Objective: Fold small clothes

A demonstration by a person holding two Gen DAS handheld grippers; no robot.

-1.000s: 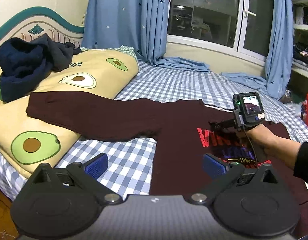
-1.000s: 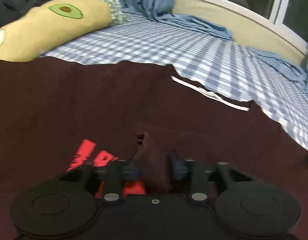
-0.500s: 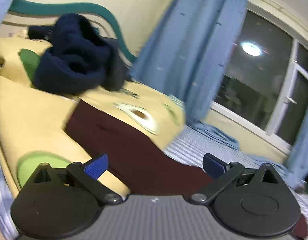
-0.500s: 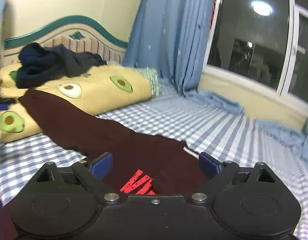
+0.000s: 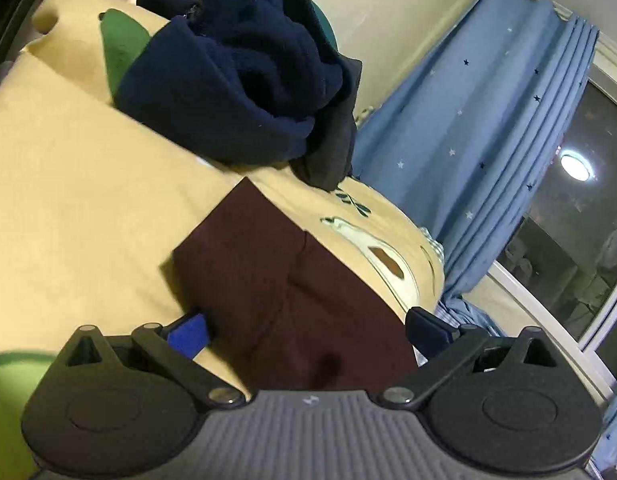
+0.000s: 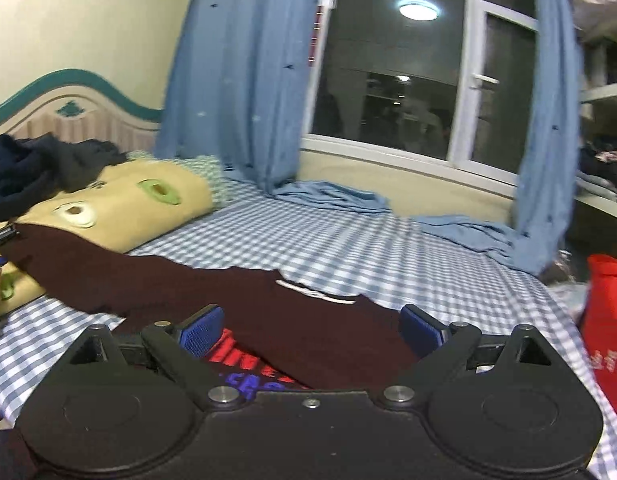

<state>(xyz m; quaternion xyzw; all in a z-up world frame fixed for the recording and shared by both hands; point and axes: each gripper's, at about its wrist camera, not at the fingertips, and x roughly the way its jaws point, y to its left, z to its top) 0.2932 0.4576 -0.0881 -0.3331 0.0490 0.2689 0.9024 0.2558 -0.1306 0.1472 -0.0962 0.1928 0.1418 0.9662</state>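
Lying across the checked bed sheet (image 6: 348, 240), the maroon sweater (image 6: 236, 296) has its sleeve (image 5: 276, 280) stretched up onto the avocado pillow (image 5: 68, 184). Left gripper (image 5: 306, 330): jaws apart, straddling the sleeve end on the pillow, pads not pressing. Navy garment (image 5: 236, 80) heaped on the pillow beyond the sleeve. Right gripper (image 6: 312, 328): jaws spread wide, nothing between them, raised above the sweater's printed chest.

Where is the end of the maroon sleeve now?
In the left wrist view, the sleeve end lies on the avocado pillow, just below the navy clothes and ahead of the open left gripper.
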